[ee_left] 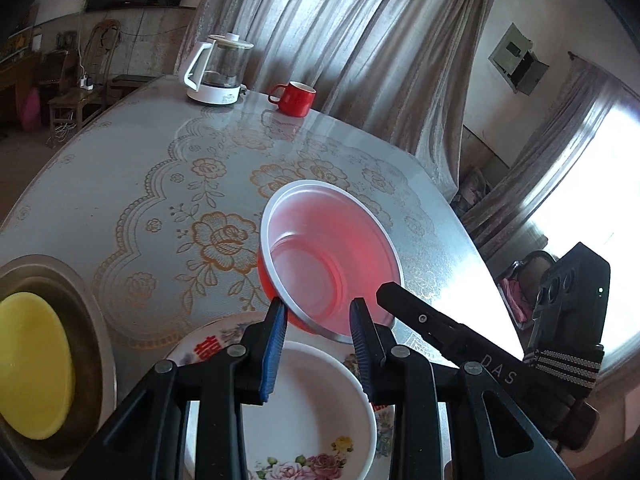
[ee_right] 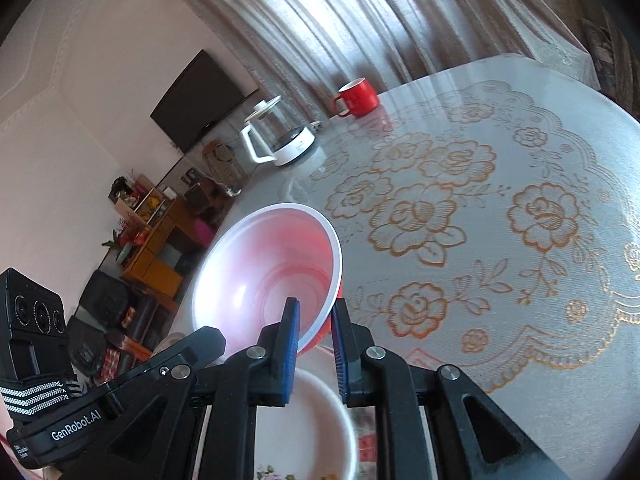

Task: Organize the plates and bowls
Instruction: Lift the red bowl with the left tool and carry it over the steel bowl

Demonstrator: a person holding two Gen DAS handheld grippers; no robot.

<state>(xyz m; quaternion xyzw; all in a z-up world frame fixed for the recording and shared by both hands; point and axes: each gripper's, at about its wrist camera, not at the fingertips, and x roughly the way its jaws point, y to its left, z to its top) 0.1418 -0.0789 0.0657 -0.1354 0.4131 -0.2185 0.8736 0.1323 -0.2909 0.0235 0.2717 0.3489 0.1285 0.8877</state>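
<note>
A red plastic bowl with a white inside [ee_left: 328, 256] hangs tilted above the table. My right gripper [ee_right: 316, 322] is shut on its rim and holds it up; the bowl fills the middle of the right wrist view [ee_right: 268, 272]. My left gripper [ee_left: 318, 312] is open, its blue pads on either side of the bowl's near edge without clamping it. Below both grippers sits a white bowl with flowers [ee_left: 308, 412] on a flowered plate [ee_left: 200, 348]. A yellow plate [ee_left: 32, 364] lies in a metal dish [ee_left: 86, 308] at the left.
The round table [ee_left: 140, 184] has a glossy cloth with gold roses. A glass kettle [ee_left: 218, 68] and a red mug [ee_left: 294, 98] stand at its far edge, before curtains. The right gripper's body [ee_left: 460, 336] reaches in from the right in the left wrist view.
</note>
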